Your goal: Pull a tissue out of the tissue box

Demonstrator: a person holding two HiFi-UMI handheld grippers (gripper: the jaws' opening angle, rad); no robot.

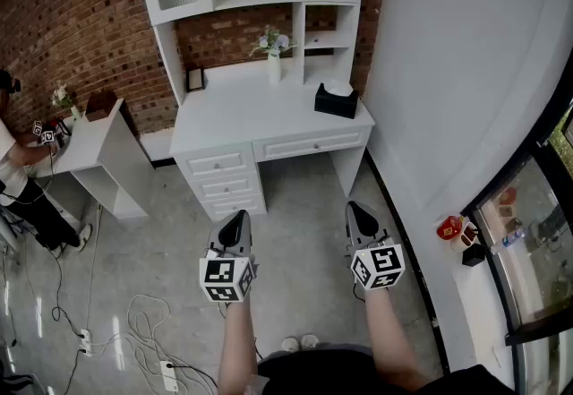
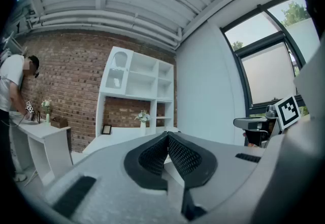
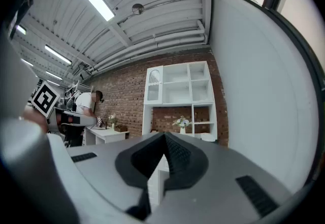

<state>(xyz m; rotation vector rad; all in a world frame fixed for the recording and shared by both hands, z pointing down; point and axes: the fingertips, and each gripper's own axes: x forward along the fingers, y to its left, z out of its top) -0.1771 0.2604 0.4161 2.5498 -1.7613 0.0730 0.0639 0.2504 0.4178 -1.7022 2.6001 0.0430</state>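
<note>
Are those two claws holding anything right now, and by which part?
Nothing is held. The left gripper and right gripper are both shut and empty; the tissue box sits far off on the desk.

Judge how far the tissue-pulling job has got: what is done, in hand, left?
Done: nothing; the tissue sits in the black tissue box on the desk. In hand: nothing; left gripper and right gripper are shut, empty, short of the desk. Left: approach, grip, pull.
</note>
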